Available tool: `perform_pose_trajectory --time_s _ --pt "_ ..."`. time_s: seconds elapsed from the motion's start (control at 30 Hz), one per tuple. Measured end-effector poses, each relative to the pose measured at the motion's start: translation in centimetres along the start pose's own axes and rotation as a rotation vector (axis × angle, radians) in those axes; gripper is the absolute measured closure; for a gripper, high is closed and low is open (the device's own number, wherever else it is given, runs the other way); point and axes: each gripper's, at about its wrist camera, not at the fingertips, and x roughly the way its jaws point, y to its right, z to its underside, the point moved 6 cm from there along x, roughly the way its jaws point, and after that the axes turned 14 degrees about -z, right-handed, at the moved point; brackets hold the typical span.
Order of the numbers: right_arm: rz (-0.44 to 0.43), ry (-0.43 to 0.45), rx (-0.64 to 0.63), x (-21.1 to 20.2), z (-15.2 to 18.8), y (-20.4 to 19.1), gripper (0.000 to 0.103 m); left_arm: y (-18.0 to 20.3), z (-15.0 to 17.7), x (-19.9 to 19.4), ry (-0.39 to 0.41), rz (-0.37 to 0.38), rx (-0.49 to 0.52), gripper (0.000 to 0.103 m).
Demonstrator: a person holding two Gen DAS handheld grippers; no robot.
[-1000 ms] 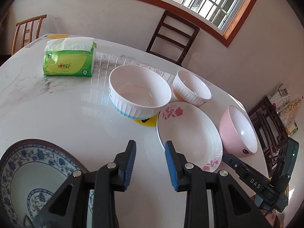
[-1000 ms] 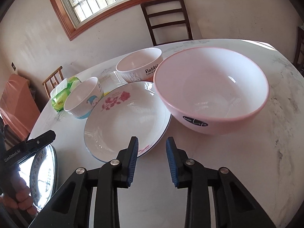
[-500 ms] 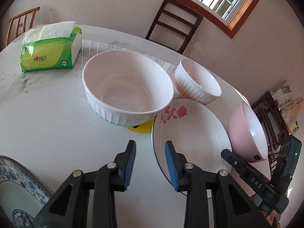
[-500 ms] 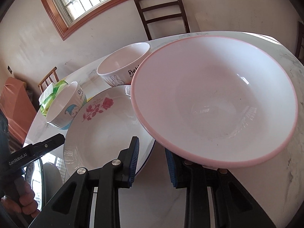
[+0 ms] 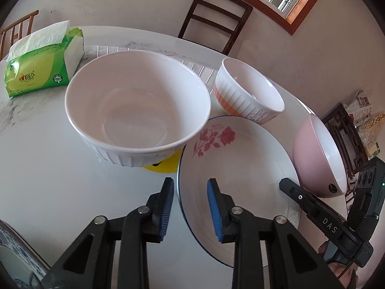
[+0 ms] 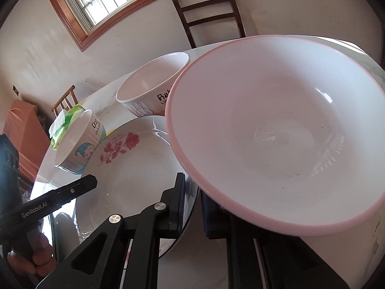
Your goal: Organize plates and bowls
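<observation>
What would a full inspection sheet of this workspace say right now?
Surface: glossy white table, grey smudges near the tissues.
Job's things: ribbed bowl, rabbit bowl, rose plate and pink bowl clustered together; blue-patterned plate apart at the near edge.
Clutter: tissue pack; yellow item under the ribbed bowl.
Grippers: left gripper open, jaws just been closing, rose plate's rim between them; right gripper jaws just closed on the pink bowl's wall, bowl tilted.
Cables: nothing seen.
Surroundings: dark chair, wood-framed window.
</observation>
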Motion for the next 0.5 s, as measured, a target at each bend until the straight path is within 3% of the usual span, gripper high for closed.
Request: perform_pose_trajectory --time_s 0.1,0.5 --pt "-0.006 -0.002 0.003 -0.1 0.1 -0.1 0.091 0.3 0.2 0.2 0.006 -0.039 0.033 0.085" --pt "0.003 -0.024 0.007 -1.4 2.0 -0.8 0.091 -0.2 2.2 -0.8 -0.013 -0.036 0.038 0.086"
